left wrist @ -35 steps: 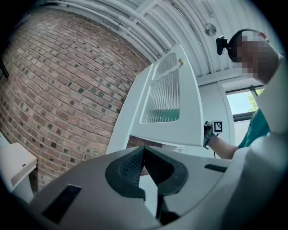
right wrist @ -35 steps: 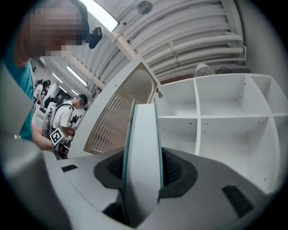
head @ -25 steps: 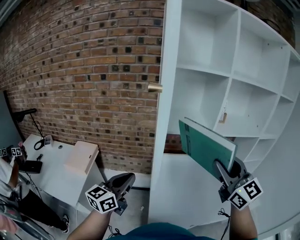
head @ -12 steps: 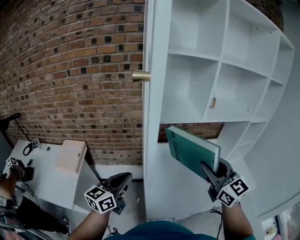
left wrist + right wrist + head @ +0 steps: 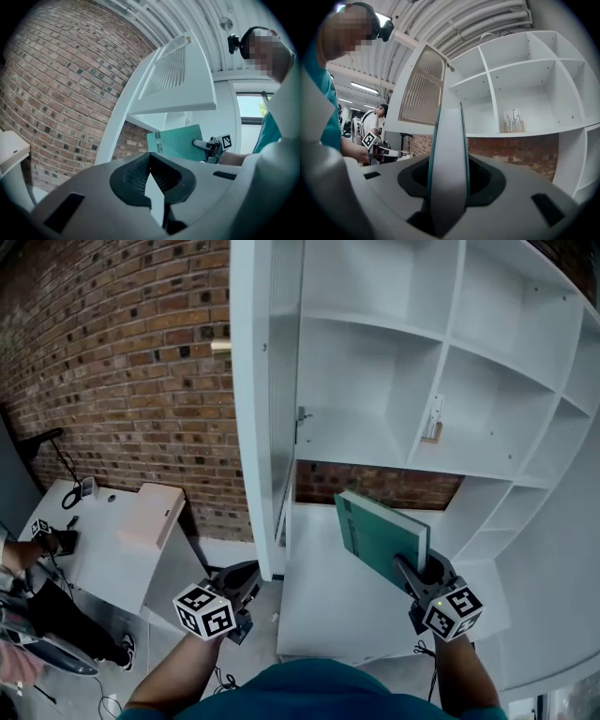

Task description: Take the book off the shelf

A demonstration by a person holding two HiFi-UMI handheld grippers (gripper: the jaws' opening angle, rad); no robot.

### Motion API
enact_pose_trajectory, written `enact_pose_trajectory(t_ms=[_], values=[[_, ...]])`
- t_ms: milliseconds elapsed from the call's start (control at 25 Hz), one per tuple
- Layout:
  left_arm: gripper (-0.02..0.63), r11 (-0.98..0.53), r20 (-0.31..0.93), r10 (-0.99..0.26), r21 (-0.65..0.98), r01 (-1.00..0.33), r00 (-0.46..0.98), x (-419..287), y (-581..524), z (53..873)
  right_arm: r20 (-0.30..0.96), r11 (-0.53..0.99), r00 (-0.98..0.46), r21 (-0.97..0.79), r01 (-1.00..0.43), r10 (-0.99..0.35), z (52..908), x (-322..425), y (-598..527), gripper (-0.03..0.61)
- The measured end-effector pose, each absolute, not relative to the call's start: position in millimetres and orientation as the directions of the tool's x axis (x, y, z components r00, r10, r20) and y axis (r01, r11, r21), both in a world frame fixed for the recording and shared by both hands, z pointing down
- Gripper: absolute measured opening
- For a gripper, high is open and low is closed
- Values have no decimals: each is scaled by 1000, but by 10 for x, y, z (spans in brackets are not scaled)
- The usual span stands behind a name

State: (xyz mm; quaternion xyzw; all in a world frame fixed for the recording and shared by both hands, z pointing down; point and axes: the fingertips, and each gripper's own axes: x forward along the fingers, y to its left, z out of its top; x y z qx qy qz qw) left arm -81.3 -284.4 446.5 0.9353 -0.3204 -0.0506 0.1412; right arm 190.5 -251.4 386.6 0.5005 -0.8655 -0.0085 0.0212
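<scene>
Only the right gripper view shows the ribbed-glass door (image 5: pixel 419 91) at the left side of the shelf unit (image 5: pixel 375 442) and a second person (image 5: pixel 372 123) standing beyond it. The head view alone takes in the brick wall (image 5: pixel 112 381) and the white worktop (image 5: pixel 103 549) left of the shelf unit. The left gripper view shows the left claw (image 5: pixel 150 157) with its tips together and nothing in them, pointing toward the shelf unit's side panel. The teal book (image 5: pixel 380 538) is out of the shelf unit, held in the air before its lower front panel, below the cubby with the small wooden stand (image 5: pixel 432 423). The right claw (image 5: pixel 405 566) is clamped on the book's near lower corner, and the book slants up and away from it toward the shelf unit. Against a second ago, book and right claw sit lower against the shelf unit. Then the book's top reached the stand's cubby row; now it reaches only the brick-backed gap beneath.
</scene>
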Motion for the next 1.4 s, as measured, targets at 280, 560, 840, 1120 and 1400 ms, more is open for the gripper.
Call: enact_pose_trajectory(t_ms=[280, 560, 840, 1120, 1400], values=[[15, -697, 23, -674, 309, -647, 738, -502, -2661, 4654, 74, 566, -563, 25, -824, -823, 4110, 2152, -2587, 173], [15, -652, 51, -711, 328, -684, 702, -282, -2538, 4827, 119, 619, -615, -4, -786, -780, 4394, 2250, -2625, 173], [15, -695, 86, -647, 341, -633, 757, -370, -2510, 5059, 178, 567, -564, -36, -823, -806, 4793, 2053, -2667, 173], [15, -741, 117, -577, 340, -579, 808, -560, -2704, 5183, 238, 489, -488, -57, -870, -840, 5003, 1872, -2714, 173], [15, -722, 135, -569, 390, -571, 811, -584, -2807, 5454, 304, 473, -472, -75, -878, -828, 5275, 1841, -2733, 173]])
